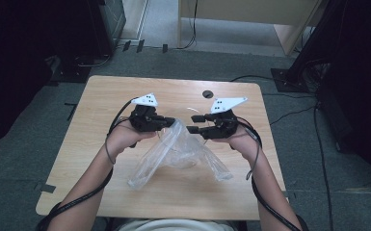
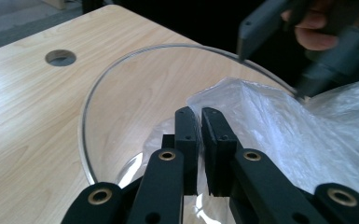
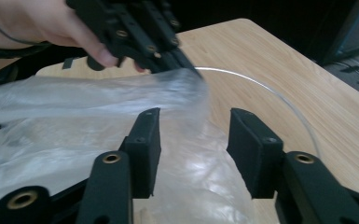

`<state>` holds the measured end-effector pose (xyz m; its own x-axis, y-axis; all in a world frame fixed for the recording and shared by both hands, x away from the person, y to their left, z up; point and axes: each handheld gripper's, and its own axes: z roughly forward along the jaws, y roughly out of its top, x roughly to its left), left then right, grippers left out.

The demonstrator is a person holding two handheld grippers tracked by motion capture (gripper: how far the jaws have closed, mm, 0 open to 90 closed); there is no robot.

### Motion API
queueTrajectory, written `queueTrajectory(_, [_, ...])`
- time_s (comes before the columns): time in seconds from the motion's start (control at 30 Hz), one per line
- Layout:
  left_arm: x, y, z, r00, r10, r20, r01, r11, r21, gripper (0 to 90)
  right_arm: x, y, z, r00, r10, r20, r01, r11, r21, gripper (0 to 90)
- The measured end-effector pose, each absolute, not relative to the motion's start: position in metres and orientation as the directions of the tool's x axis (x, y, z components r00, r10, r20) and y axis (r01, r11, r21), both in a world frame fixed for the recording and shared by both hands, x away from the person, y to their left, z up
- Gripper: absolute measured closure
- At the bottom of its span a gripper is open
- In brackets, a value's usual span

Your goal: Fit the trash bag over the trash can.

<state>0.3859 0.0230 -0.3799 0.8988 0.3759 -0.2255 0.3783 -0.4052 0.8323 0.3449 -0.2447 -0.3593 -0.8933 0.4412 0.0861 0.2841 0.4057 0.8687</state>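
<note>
Pinching a raised edge of the clear plastic bag (image 1: 180, 151) over the glass bowl (image 2: 121, 93) on the tabletop (image 1: 101, 144), the left claw (image 1: 166, 123) is pressed together; the right claw (image 1: 196, 123) hangs spread just beside it. Closing it on the opposite edge, then parting gently, should open the bag without tearing

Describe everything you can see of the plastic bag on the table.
The bag is clear, thin, crinkled plastic, draped over a clear glass bowl in the middle of the wooden table. Two ends trail down toward the person. Its top edge is lifted: the left gripper is shut on it. The right gripper is open, its jaws either side of the film.
</note>
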Motion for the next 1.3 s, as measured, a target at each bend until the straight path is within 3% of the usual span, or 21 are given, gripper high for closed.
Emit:
queueTrajectory(0.23, [0.389,0.018,-0.386,0.887,0.414,-0.205,0.388,-0.427,0.817,84.7,0.342,-0.244,-0.358,-0.910,0.406,0.086,0.262,0.400,0.878,49.2])
queueTrajectory(0.33, [0.390,0.015,-0.392,0.882,0.420,-0.214,0.407,-0.449,0.796,76.6,0.338,-0.247,-0.353,-0.913,0.397,0.095,0.258,0.381,0.888,47.6])
queueTrajectory(0.43, [0.391,0.016,-0.395,0.883,0.414,-0.222,0.408,-0.439,0.800,74.8,0.333,-0.247,-0.350,-0.920,0.381,0.092,0.243,0.371,0.897,45.6])
queueTrajectory(0.57, [0.391,0.021,-0.391,0.888,0.393,-0.238,0.399,-0.403,0.823,53.1,0.329,-0.247,-0.347,-0.925,0.371,0.080,0.228,0.374,0.899,45.0])
queueTrajectory(0.7, [0.392,0.031,-0.383,0.881,0.401,-0.251,0.407,-0.372,0.834,44.7,0.329,-0.247,-0.349,-0.925,0.372,0.078,0.226,0.375,0.899,45.1])
queueTrajectory(1.07, [0.387,0.052,-0.363,0.891,0.397,-0.221,0.371,-0.353,0.859,42.2,0.331,-0.230,-0.356,-0.933,0.353,0.071,0.217,0.394,0.893,43.5])
queueTrajectory(1.3, [0.379,0.056,-0.358,0.908,0.356,-0.223,0.352,-0.354,0.866,41.1,0.323,-0.235,-0.343,-0.933,0.350,0.085,0.222,0.372,0.901,43.5])
